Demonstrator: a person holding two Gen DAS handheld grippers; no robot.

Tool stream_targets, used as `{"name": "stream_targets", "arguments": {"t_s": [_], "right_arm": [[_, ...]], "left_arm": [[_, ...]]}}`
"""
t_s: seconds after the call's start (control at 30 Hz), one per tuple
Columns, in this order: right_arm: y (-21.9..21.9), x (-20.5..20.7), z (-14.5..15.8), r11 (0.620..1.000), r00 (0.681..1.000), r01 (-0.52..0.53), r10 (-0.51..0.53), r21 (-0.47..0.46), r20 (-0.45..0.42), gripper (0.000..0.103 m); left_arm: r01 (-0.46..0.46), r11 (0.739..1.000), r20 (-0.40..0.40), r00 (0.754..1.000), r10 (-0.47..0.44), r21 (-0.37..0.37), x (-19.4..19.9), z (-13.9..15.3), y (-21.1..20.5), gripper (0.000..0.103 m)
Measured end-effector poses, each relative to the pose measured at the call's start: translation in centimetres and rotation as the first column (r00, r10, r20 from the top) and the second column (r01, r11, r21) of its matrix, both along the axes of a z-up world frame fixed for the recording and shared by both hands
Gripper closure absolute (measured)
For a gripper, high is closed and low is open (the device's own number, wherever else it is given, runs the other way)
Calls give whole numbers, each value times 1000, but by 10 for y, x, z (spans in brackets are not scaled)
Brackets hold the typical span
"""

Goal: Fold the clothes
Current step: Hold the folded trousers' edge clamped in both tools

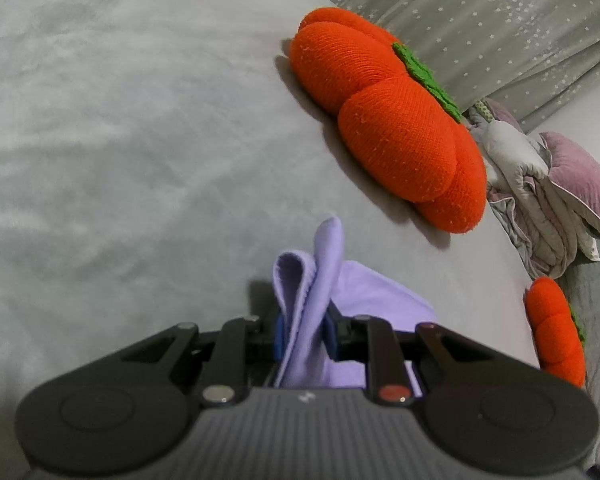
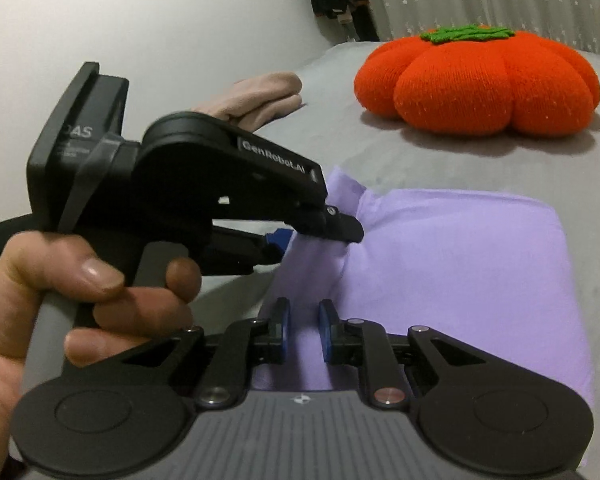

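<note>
the lilac garment [image 2: 452,264] lies partly folded on the grey bed [image 1: 120,140]; the left tool [image 1: 305,332] pinches a raised fold of it. the right tool [image 2: 303,334] stands narrow over the cloth, seemingly unclamped. carry the pinched edge across level, keeping it taut.

A bed covered in a pale grey, plush blanket [image 1: 120,140] carries everything. Near the middle lies a lilac garment [image 2: 460,264], folded flat into a rough rectangle. Beyond it, toward the far right, a knitted orange pumpkin cushion [image 2: 480,84] with a green top rests on the blanket. At the far left lies a bundled beige cloth [image 2: 260,96]. In the left wrist view a second, smaller orange cushion [image 1: 556,332] sits by the right edge of the bed, near a heap of crumpled grey and mauve bedding [image 1: 540,188]
</note>
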State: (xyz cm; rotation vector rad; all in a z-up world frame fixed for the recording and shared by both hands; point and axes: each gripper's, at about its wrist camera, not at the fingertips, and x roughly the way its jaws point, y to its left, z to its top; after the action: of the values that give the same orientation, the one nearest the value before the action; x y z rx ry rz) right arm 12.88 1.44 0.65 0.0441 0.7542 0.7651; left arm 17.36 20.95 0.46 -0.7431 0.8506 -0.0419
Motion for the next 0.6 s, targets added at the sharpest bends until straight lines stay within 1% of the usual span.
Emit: {"name": "stream_targets", "arguments": {"t_s": [0.13, 0.17, 0.3, 0.4, 0.47, 0.5, 0.6], "right_arm": [[-1, -2, 3, 1000, 1000, -4, 5, -11, 8, 85], [-5, -3, 5, 1000, 1000, 4, -4, -5, 6, 83], [-43, -6, 12, 998, 999, 44, -43, 54, -20, 83], [-83, -3, 12, 988, 992, 111, -105, 103, -67, 83], [-111, 4, 9, 976, 980, 172, -156, 135, -119, 81], [-123, 7, 6, 969, 974, 199, -178, 148, -142, 77], [-153, 13, -1, 947, 954, 257, -216, 193, -208, 76]], "left_arm": [[-11, 1000, 5, 1000, 11, -27, -2, -1, 4, 85], [-14, 999, 6, 1000, 14, -35, -3, -2, 5, 85], [-20, 998, 7, 1000, 21, -60, -5, -4, 8, 85], [-19, 998, 7, 1000, 19, -52, -4, -4, 6, 85], [-17, 999, 8, 1000, 17, -45, -4, -4, 6, 85], [-17, 999, 8, 1000, 17, -44, -4, -4, 6, 85], [-16, 999, 8, 1000, 16, -41, -5, -4, 5, 85]]}}
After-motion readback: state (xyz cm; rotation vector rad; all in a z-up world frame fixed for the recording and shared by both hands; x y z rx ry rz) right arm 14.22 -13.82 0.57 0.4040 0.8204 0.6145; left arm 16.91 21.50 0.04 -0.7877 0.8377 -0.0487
